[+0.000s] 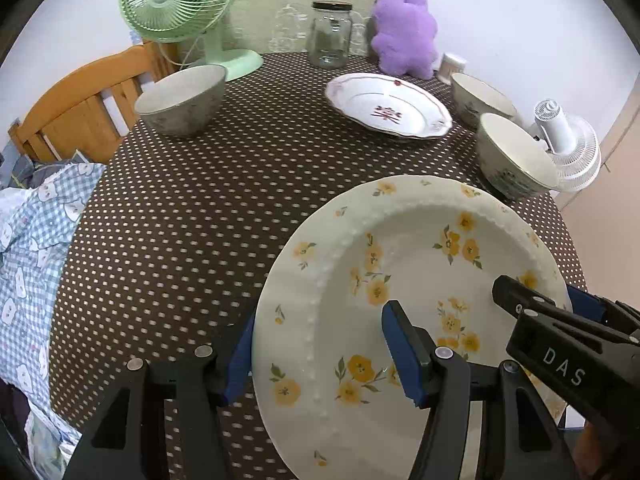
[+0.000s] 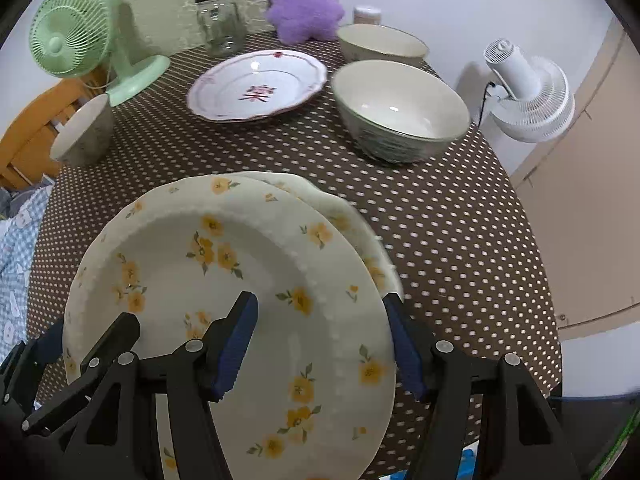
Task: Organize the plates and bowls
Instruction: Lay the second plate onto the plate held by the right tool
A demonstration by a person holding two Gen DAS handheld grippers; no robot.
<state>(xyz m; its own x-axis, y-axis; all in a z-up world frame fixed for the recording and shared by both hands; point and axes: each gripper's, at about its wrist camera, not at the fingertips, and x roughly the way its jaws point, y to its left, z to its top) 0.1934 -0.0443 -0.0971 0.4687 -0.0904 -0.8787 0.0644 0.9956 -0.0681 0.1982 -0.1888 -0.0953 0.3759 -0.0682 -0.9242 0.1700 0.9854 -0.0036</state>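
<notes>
Together, each half-open claw [image 1: 324, 354] [image 2: 320, 346] pinches a rim of the cream plate [image 1: 400, 280] with yellow flowers.

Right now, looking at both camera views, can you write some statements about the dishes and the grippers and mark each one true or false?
1. Both grippers grip the yellow-flower plate. True: the left gripper and the right gripper each straddle a rim.
2. A second plate lies under it. True.
3. The glass jar lies on its side. False: it stands upright.
4. Two bowls are stacked. False: the three bowls stand apart.
5. The pink-flower plate holds food. False: it is empty.
</notes>
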